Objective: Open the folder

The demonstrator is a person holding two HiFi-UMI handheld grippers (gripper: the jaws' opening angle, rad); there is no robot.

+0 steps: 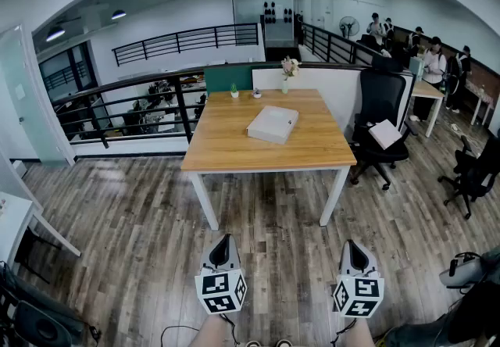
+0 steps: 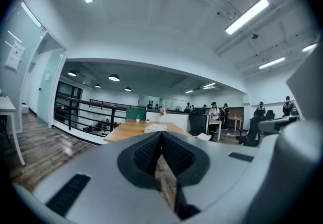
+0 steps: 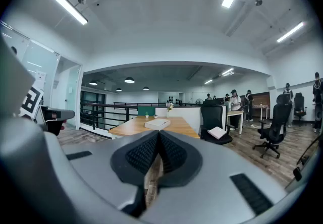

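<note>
A pale closed folder lies flat on a wooden table, a little past its middle; it also shows far off as the folder and the folder. Both grippers are well short of the table, above the wood floor. My left gripper is shut with nothing between its jaws. My right gripper is also shut and empty. Both point level toward the table.
A small vase of flowers and two little pots stand at the table's far edge. A black office chair with papers on its seat stands right of the table. A black railing runs behind. Several people stand at the far right.
</note>
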